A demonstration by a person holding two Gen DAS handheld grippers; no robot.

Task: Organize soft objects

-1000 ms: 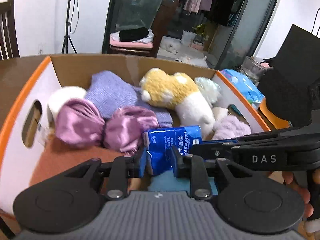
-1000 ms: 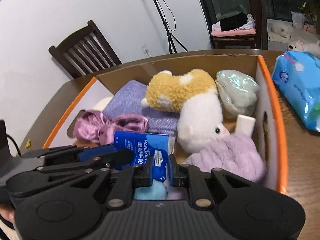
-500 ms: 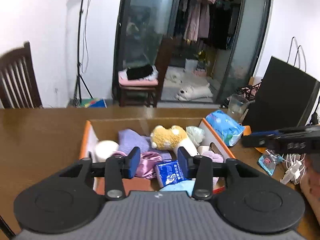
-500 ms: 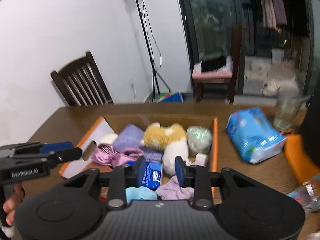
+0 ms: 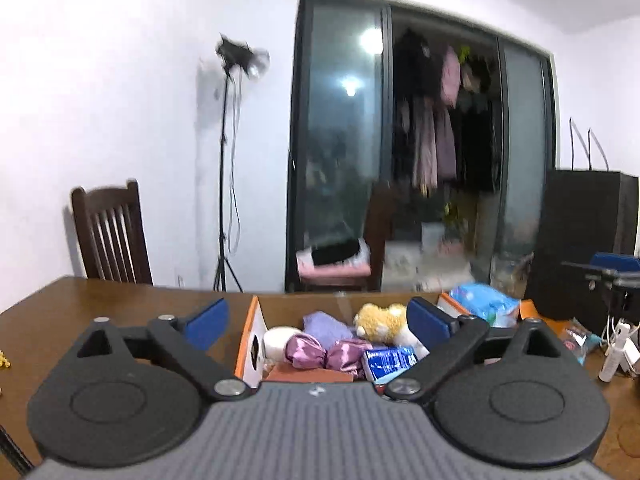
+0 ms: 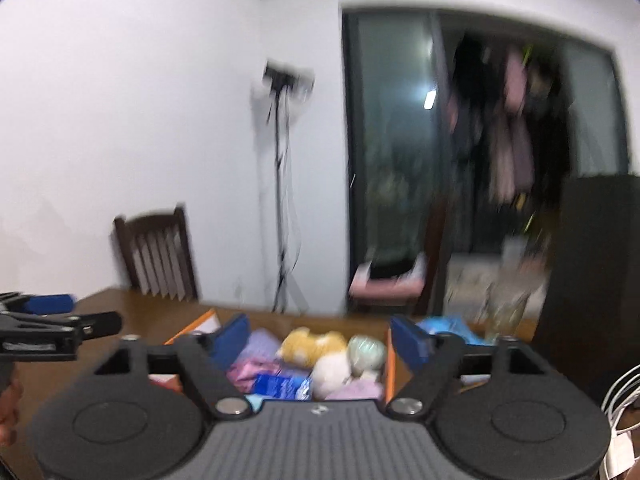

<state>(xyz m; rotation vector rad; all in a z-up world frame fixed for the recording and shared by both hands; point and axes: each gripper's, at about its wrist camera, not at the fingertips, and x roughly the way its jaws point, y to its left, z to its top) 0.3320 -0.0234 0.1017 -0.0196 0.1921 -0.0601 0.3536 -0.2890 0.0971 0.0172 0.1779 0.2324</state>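
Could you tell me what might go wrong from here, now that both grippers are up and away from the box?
1. The blue tissue pack lies on top near the front of the full box; it could slide out.
2. The larger pack is outside the box, so sorting may be unfinished.
3. Cables lie at the table's right edge; the right gripper, jaws just opened, empty, could snag them.
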